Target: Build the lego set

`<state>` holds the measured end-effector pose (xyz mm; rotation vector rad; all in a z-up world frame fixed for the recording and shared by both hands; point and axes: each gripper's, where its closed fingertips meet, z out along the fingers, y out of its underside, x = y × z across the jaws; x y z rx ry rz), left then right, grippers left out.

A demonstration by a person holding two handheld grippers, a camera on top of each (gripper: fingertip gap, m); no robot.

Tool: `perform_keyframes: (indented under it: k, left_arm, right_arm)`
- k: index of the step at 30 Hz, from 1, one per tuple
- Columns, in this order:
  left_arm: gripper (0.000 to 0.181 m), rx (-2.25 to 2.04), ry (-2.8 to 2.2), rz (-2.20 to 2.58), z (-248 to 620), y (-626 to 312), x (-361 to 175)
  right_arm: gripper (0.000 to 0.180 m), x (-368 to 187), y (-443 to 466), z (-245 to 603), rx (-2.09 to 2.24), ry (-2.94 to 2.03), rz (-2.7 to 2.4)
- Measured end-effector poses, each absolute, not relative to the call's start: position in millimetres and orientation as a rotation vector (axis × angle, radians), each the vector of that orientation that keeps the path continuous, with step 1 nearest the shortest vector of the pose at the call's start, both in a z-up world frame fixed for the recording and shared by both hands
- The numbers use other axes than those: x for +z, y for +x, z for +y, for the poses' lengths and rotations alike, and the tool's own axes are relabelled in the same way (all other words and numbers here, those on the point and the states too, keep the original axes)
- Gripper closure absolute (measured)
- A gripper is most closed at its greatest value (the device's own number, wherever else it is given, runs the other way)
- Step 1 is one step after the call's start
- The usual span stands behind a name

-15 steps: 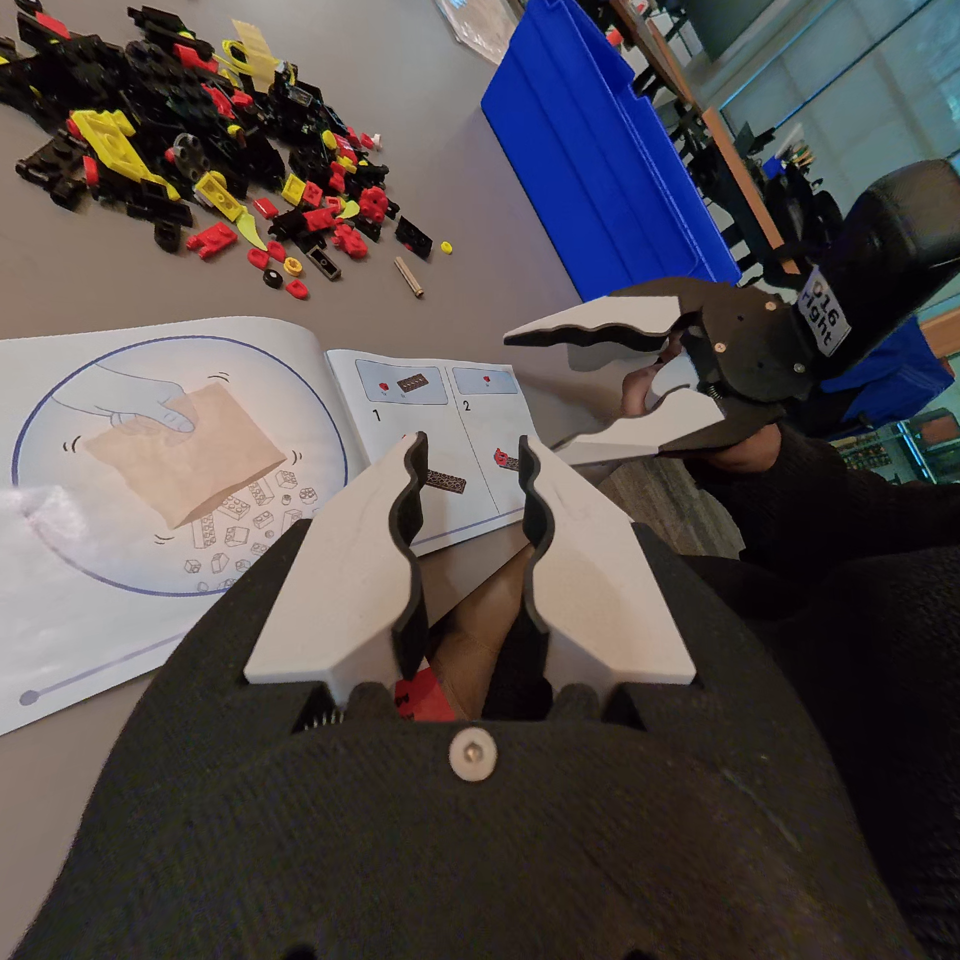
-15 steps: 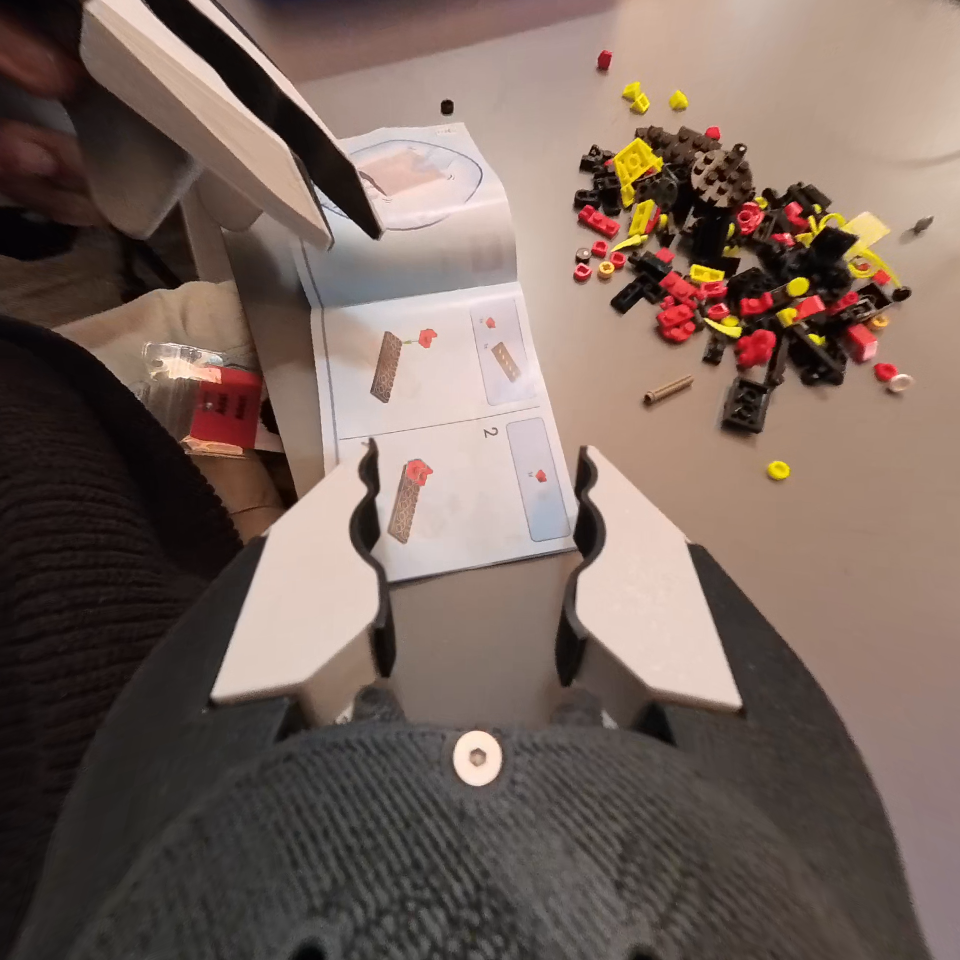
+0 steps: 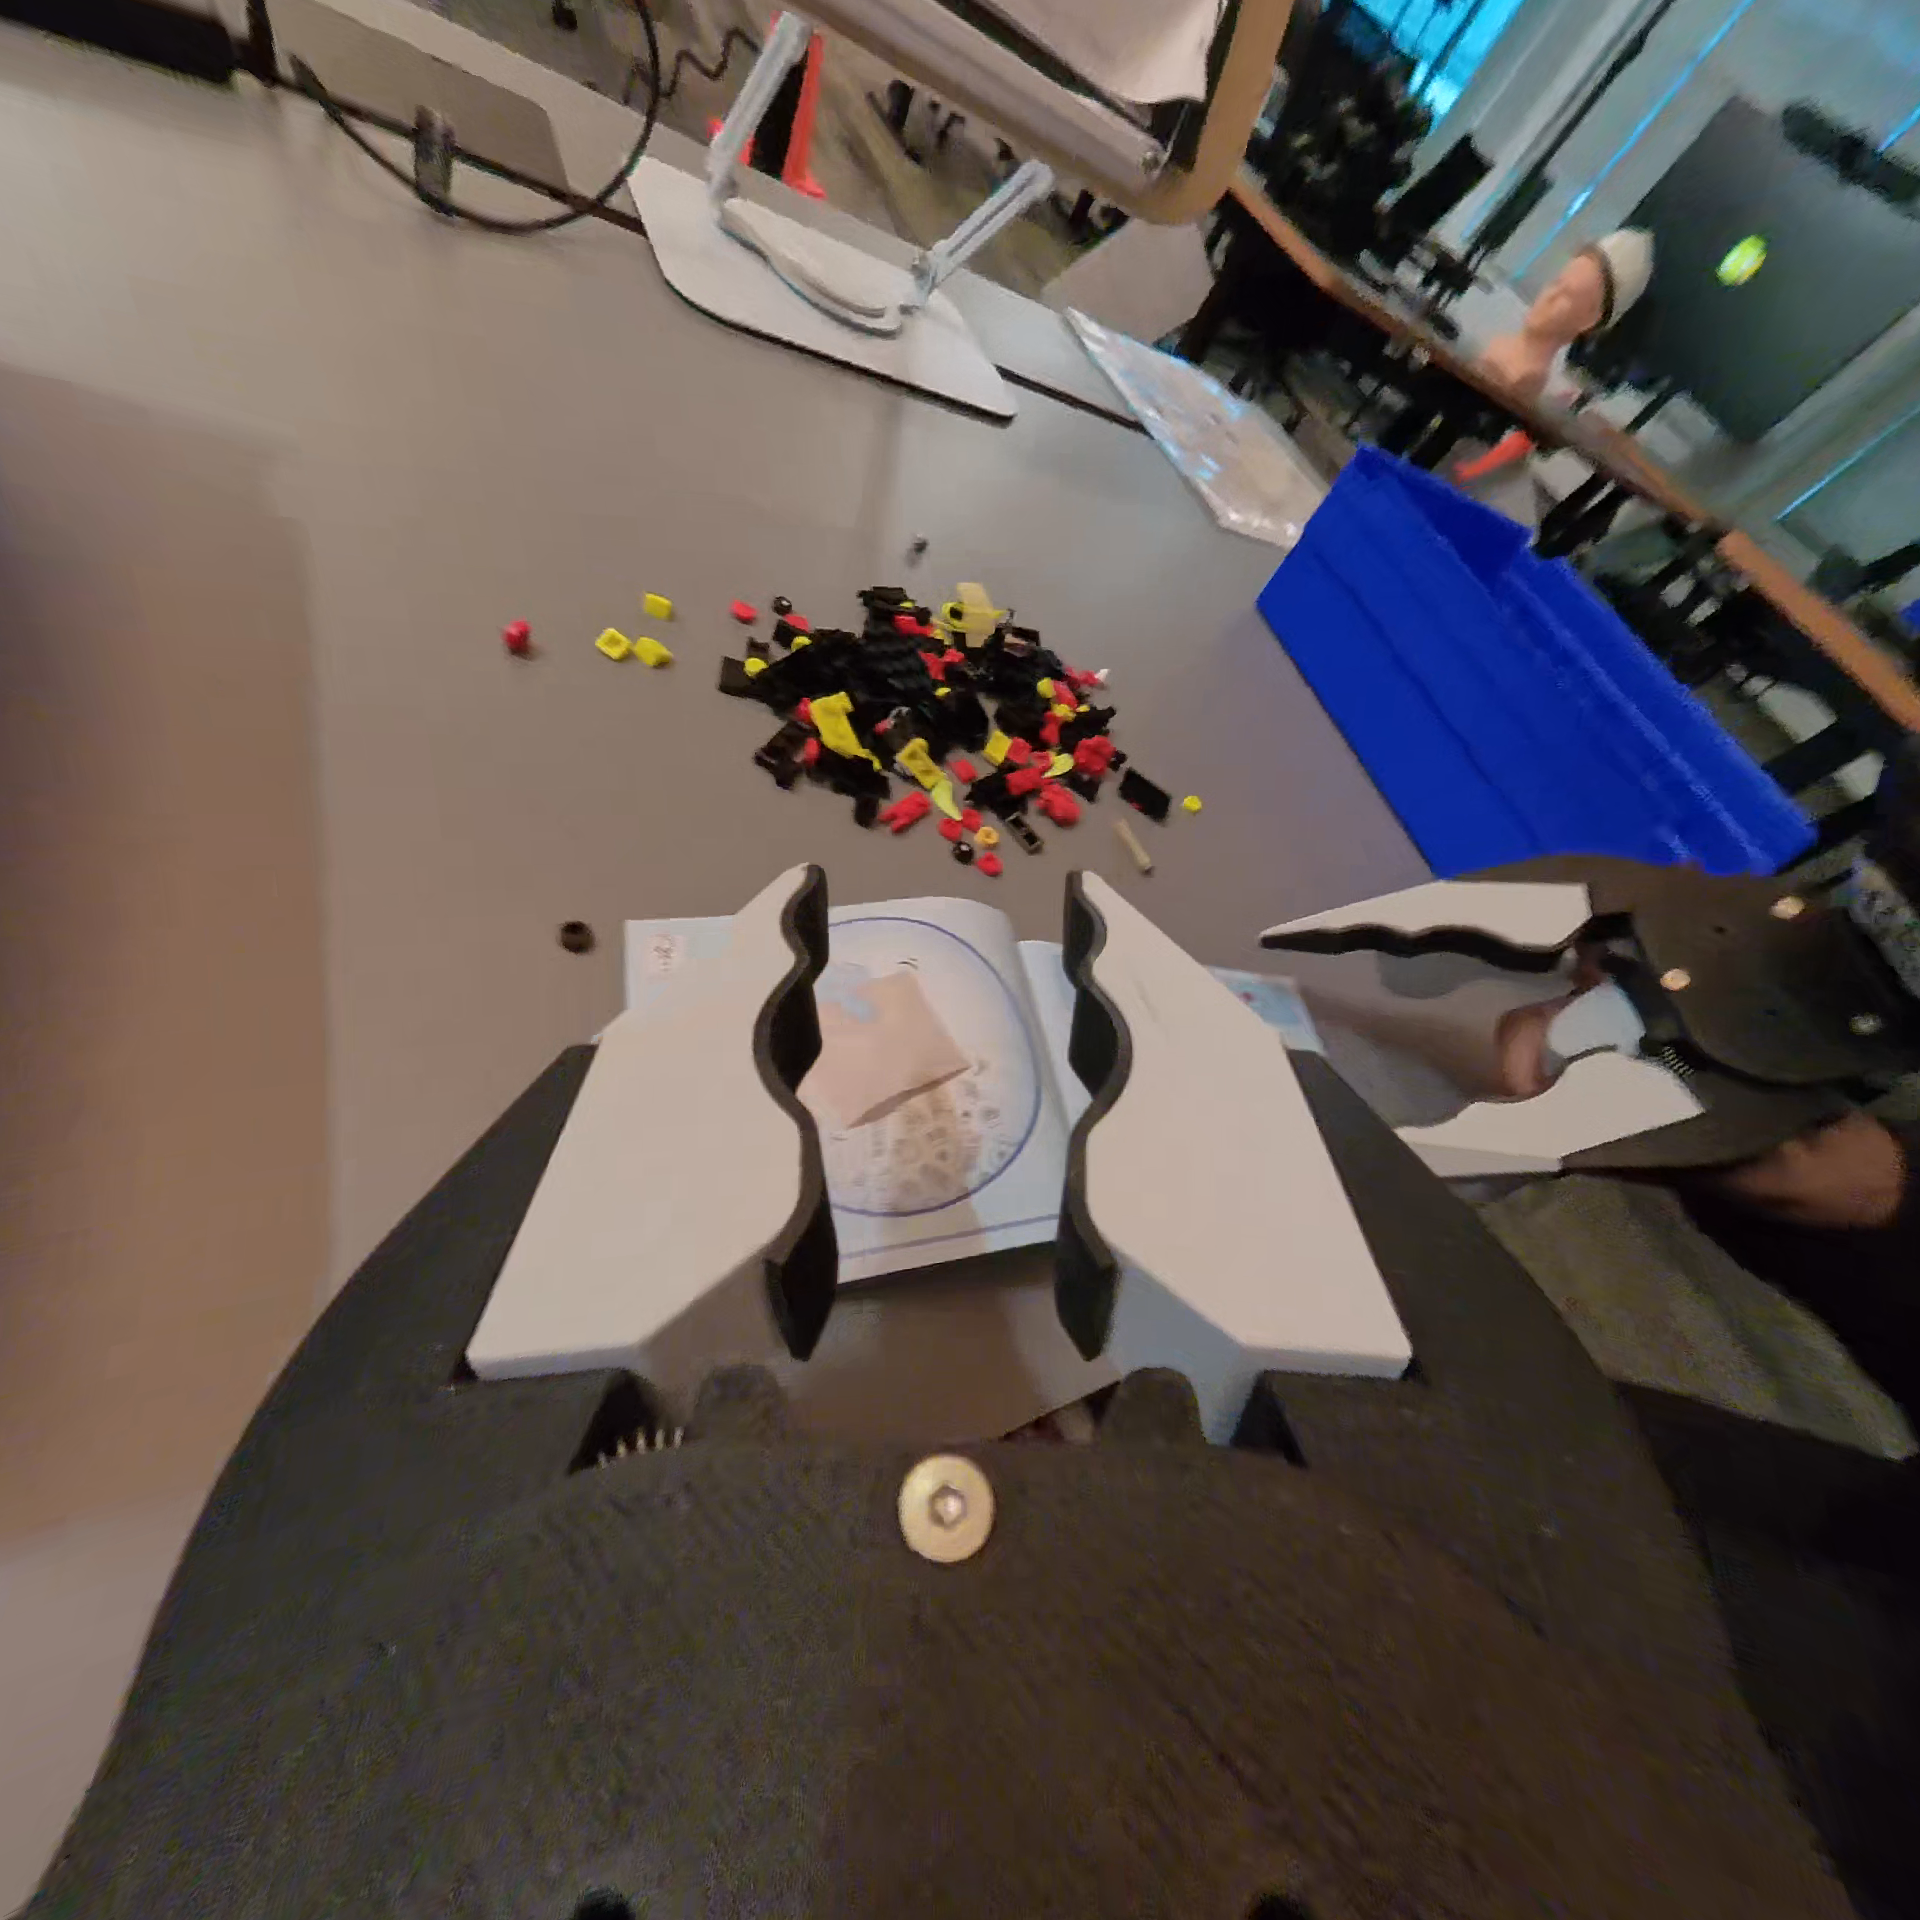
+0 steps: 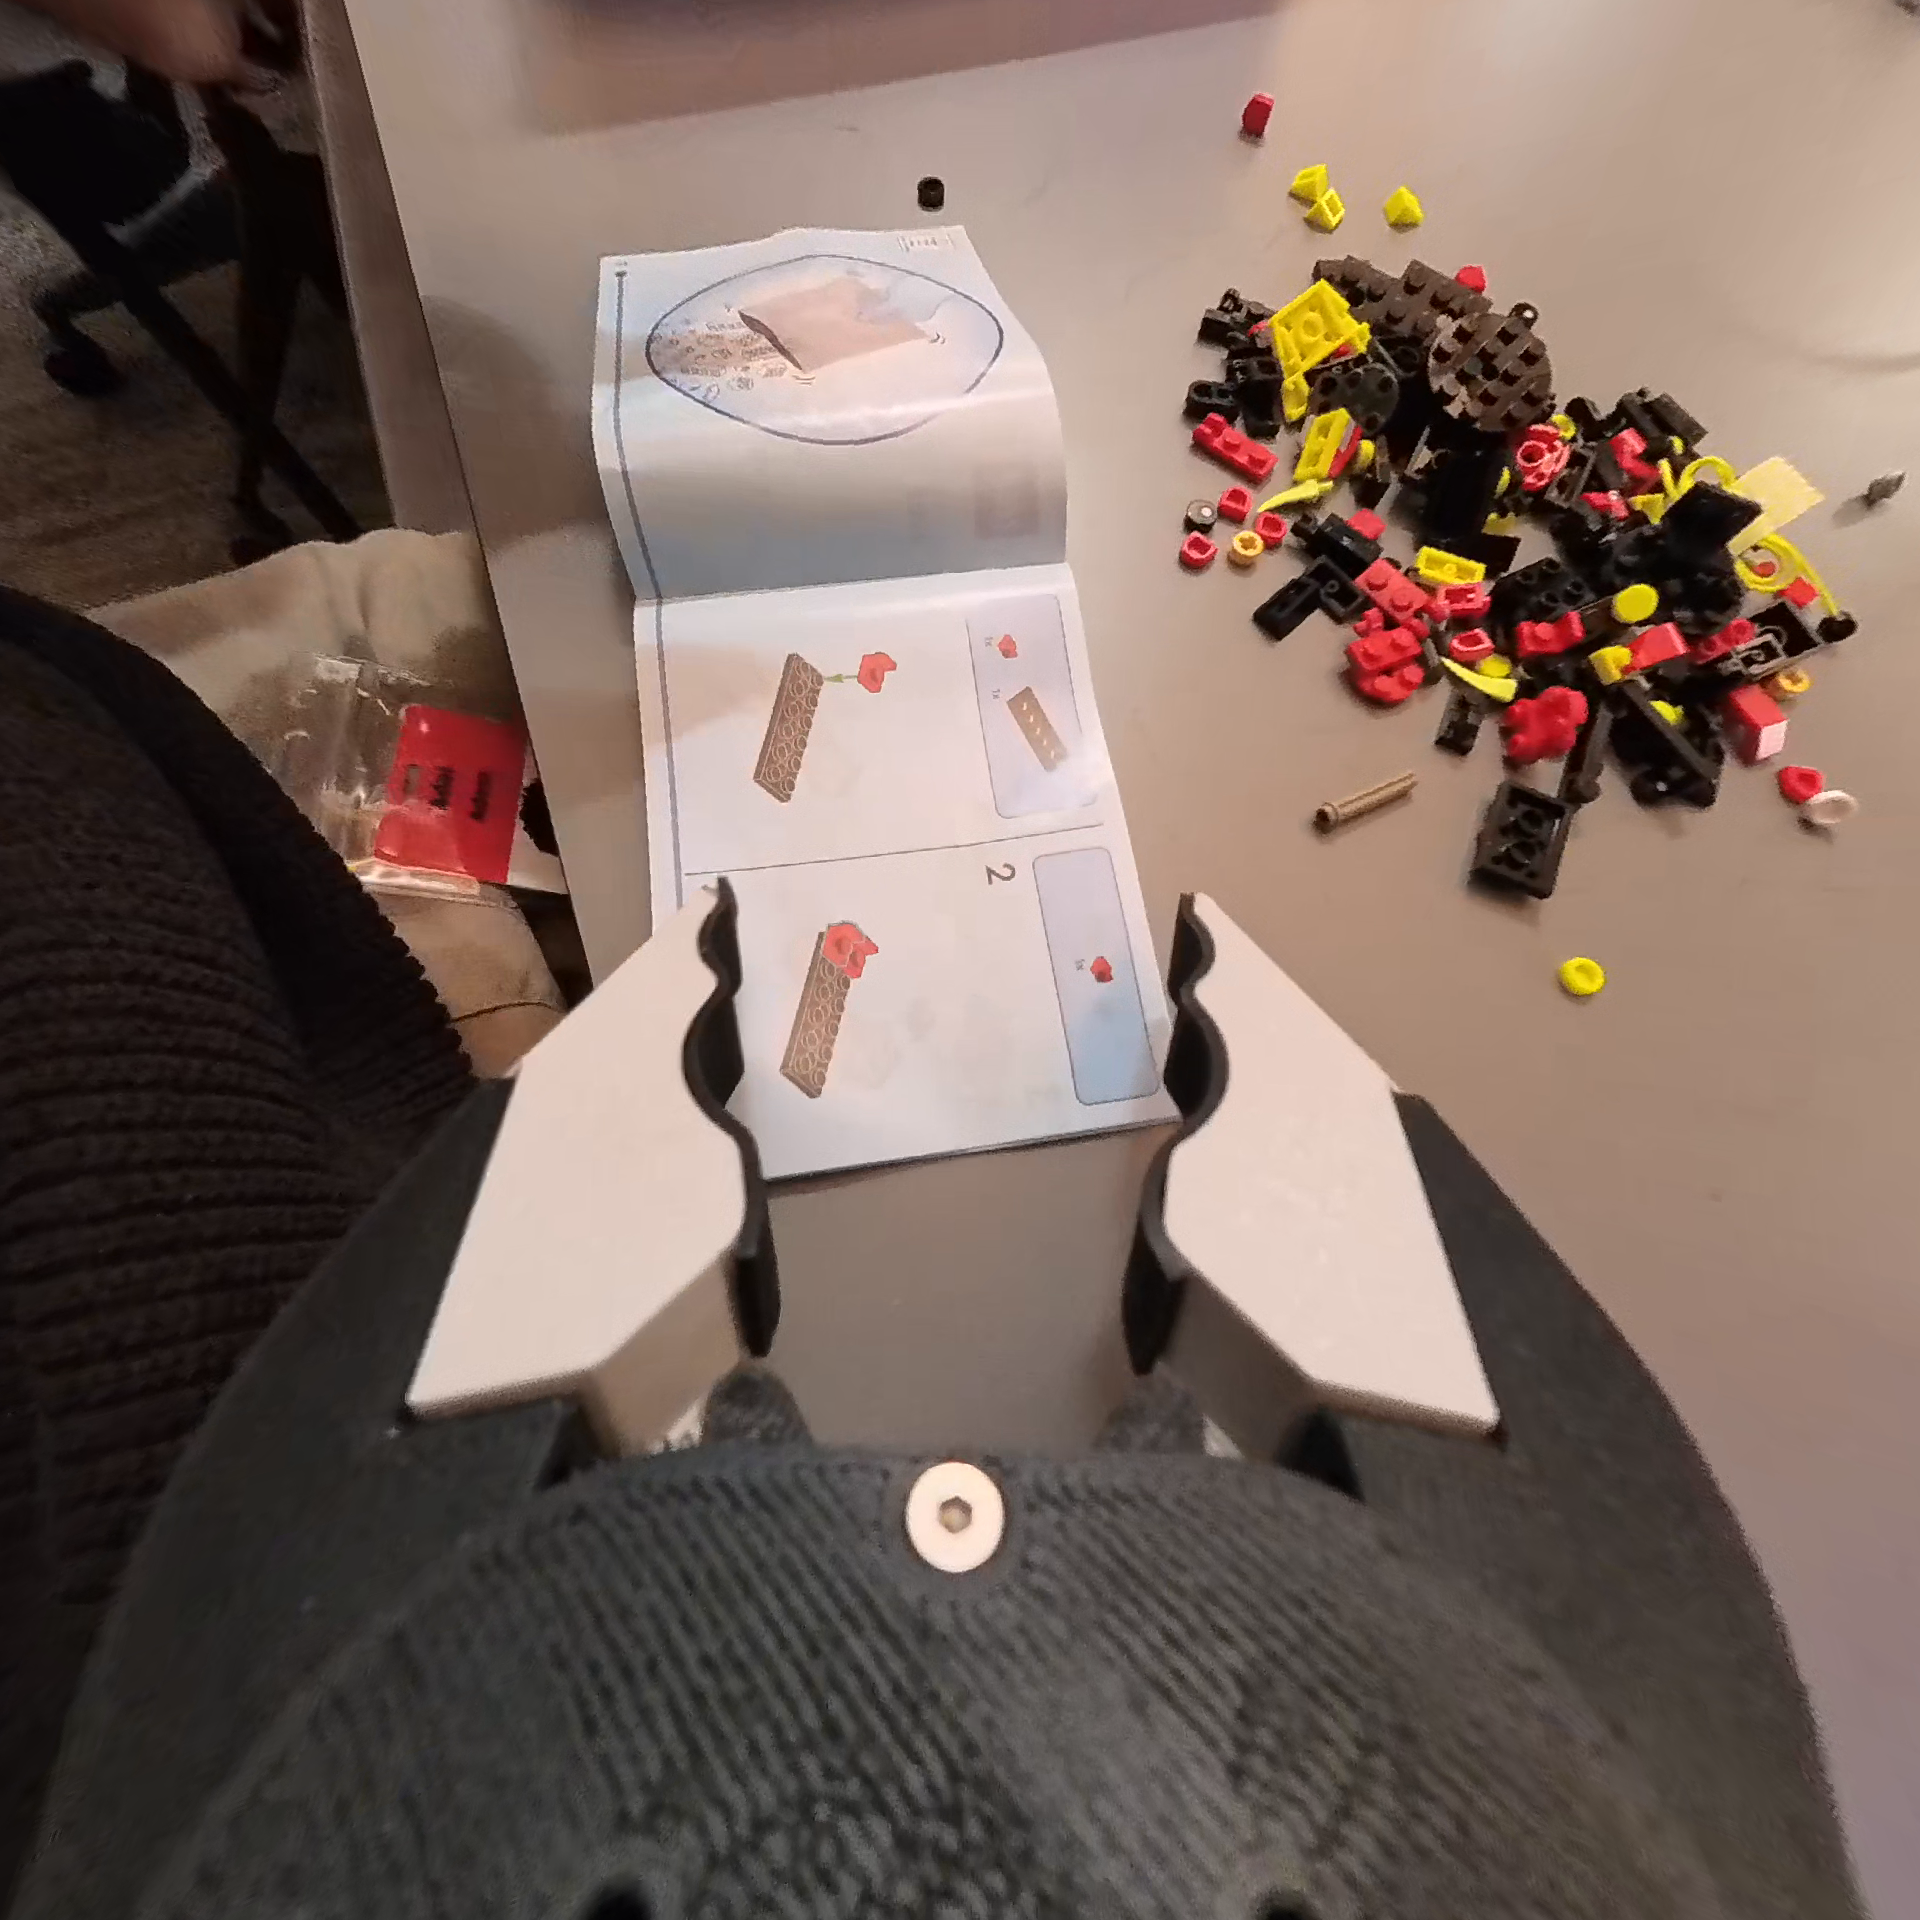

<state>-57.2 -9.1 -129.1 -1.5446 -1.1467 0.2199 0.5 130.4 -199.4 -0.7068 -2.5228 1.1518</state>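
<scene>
widening left gripper (image 3: 943,914), pulled back from booklet (image 3: 935,1101)

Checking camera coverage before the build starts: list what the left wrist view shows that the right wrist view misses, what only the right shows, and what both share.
Only the left wrist view: the blue bin, a flat white stand base with cables behind the pile, and the right gripper seen from the side, open and empty.

Only the right wrist view: a clear bag with a red card off the table edge, and the booklet's two step panels in full.

Both: the open instruction booklet, the pile of black, red and yellow bricks, the tan pin and the grey table.
</scene>
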Motion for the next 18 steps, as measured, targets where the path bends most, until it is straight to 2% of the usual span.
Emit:
perform_keyframes:
  k: [7,12,18]
  left_arm:
    - [0.128,0.467,-1.853,-0.93,-6.9,-47.0,-140.8]
    - [0.129,0.484,-1.958,-0.892,1.4,-40.7,-158.5]
    - [0.132,0.352,-1.872,-0.925,12.3,-36.2,-155.6]
  right_arm:
    - [0.099,-201.5,-4.1,129.8,1.152,-0.725,-2.516]
    - [0.101,-201.7,-7.1,128.5,1.152,-0.725,-2.509]
    - [0.107,-201.1,-9.6,125.9,1.17,-0.728,-2.505]
